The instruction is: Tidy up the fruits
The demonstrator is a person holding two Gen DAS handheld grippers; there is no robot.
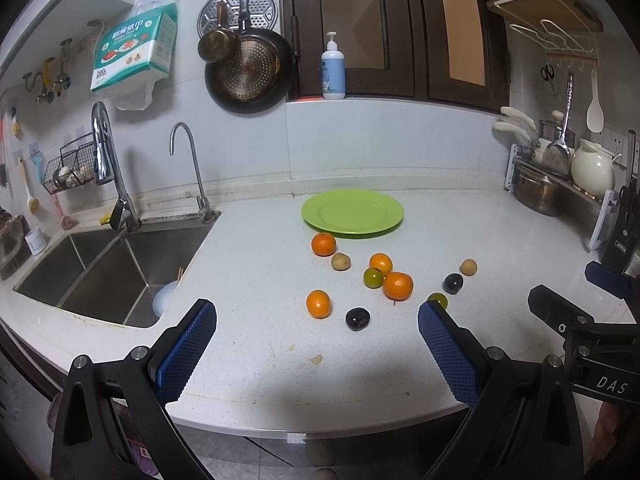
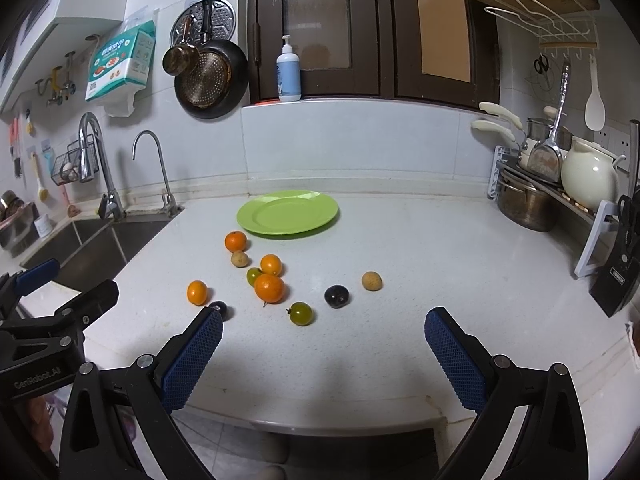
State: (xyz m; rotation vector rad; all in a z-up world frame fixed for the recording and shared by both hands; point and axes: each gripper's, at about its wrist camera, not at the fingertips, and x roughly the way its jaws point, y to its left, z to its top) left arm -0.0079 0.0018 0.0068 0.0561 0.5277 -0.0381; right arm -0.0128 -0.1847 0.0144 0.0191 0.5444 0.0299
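Clearly "GenRobot.AI" on left gripper (image 1: 317, 322), "DAS" on right gripper (image 2: 323, 330), both fingers wide, empty.

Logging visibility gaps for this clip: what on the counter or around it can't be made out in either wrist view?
- Left wrist view: green tomato partly behind a blue finger pad.
- Right wrist view: dark plum partly behind a finger pad.
- Both views: sink basin mostly cut off; white object inside unidentifiable.
- Wire basket contents too small to name.
- Tissue pack text unreadable.
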